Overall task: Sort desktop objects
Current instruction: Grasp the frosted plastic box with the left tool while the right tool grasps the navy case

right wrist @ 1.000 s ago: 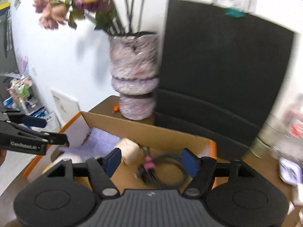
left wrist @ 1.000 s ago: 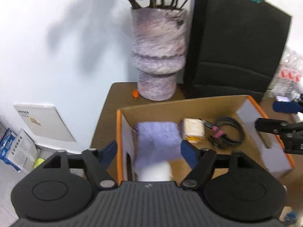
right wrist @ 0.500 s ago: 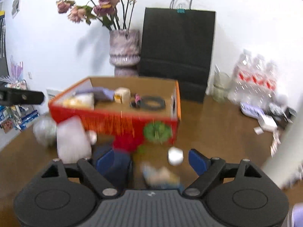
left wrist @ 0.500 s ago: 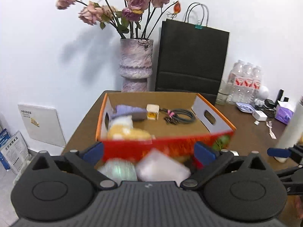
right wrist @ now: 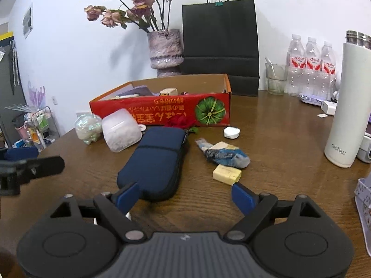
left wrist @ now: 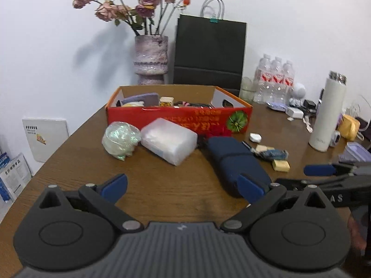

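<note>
Both hand-held grippers pulled back from the red box (left wrist: 178,115): left hand-held gripper (left wrist: 183,185) gaped wide, empty; right hand-held gripper (right wrist: 185,195) wide too. Navy pouch (right wrist: 157,162) lay on the bench (left wrist: 162,185) before the box, maybe touching it.

an office corner: a brown table (left wrist: 69,162) against a white wall, vase of dried roses (left wrist: 151,60) and black paper bag (left wrist: 209,53) at top centre, bottled water (right wrist: 310,64) at right.
</note>
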Motion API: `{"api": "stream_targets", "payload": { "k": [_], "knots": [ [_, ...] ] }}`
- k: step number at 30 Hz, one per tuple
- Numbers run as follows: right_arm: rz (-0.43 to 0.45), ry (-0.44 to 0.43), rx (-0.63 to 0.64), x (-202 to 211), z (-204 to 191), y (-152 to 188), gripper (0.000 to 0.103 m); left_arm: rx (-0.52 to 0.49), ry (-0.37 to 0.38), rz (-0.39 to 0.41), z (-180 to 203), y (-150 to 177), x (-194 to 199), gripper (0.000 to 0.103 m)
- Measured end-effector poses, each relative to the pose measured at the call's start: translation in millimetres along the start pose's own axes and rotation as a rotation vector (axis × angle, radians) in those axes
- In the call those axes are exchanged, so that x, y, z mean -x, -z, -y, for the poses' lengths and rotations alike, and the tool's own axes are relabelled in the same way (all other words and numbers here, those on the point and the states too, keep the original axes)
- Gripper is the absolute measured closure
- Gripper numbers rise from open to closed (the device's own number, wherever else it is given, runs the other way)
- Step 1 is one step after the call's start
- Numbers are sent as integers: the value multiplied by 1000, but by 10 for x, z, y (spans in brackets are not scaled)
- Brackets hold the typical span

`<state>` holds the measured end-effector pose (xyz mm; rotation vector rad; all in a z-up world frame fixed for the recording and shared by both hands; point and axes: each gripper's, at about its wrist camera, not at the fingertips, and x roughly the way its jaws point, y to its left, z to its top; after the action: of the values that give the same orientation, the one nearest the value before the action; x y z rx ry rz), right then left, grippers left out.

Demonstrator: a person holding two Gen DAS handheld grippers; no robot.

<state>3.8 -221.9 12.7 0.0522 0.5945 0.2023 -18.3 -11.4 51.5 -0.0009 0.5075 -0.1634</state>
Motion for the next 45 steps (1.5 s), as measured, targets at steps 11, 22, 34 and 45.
{"api": "stream_targets", "payload": {
  "k": [11, 22, 34, 45],
  "knots": [
    [6, -7, -26, 102, 53, 82, 14, 28, -49, -49, 42, 110, -37, 0],
    [-9, -58, 45, -29, -239, -31, 14, 71, -78, -52, -221, 12, -252, 0],
    [-107, -18, 75, -861, -470, -471, 30, 225, -73, -220, -169, -776, -1304, 0],
    [-78, -88, 50, -767, -256, -384, 38, 244, -237, -285, -106, -798, -1754, 26]
  ]
}}
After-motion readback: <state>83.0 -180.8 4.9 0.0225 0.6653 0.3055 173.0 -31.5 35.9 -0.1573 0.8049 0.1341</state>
